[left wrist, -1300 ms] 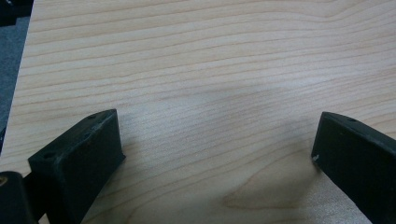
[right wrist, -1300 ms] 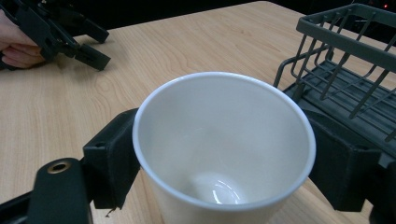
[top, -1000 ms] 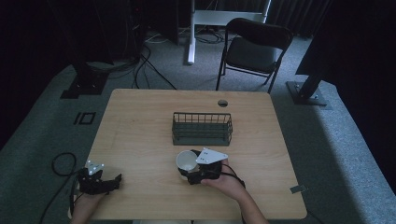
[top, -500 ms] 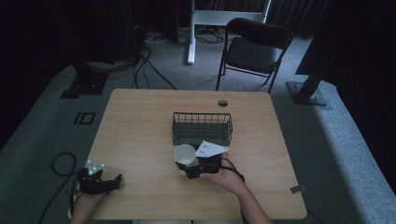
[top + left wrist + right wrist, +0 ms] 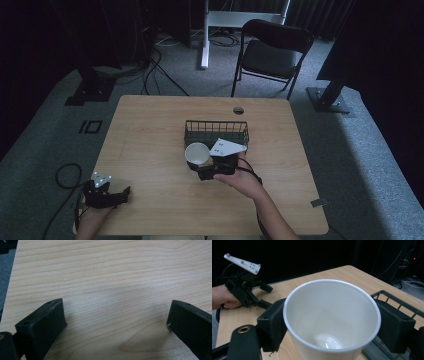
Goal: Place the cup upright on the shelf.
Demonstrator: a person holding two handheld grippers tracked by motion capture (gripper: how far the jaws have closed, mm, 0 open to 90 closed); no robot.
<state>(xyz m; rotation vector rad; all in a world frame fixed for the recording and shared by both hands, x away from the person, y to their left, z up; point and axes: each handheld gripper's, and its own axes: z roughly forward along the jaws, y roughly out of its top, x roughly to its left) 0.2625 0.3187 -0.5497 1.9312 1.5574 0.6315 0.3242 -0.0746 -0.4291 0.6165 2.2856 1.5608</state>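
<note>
Nearest the person's edge of the pale wood-grain table (image 5: 150,135), at its near left corner, the left gripper (image 5: 112,196) rests low on the top in the left hand (image 5: 92,216), a black cable looping off the edge behind it; in the left gripper view its two blocky matte-black jaws stand wide apart over bare, finely lined wood with nothing between them. A little farther in and toward the middle, the right hand (image 5: 239,179) holds the right gripper (image 5: 200,165), whose grey three-cornered plate catches the light on top. Its jaws are clamped on a white cup (image 5: 332,320), one thick black pad pressed against each side of the smooth round wall just under the rolled rim; the cup is upright, open mouth up, its glossy inside empty with a small bright reflection at the bottom. In the high view the cup (image 5: 198,154) sits just at the near left corner of a dark wire basket (image 5: 216,131), a rectangular, open-topped rack of thin metal bars standing near the centre of the table; whether the cup touches the basket or the table cannot be told. Beyond the basket a small round hole (image 5: 238,110) is cut near the table's far edge. Past the table, on grey carpet, stands a black folding chair (image 5: 272,52) with a padded seat.
</note>
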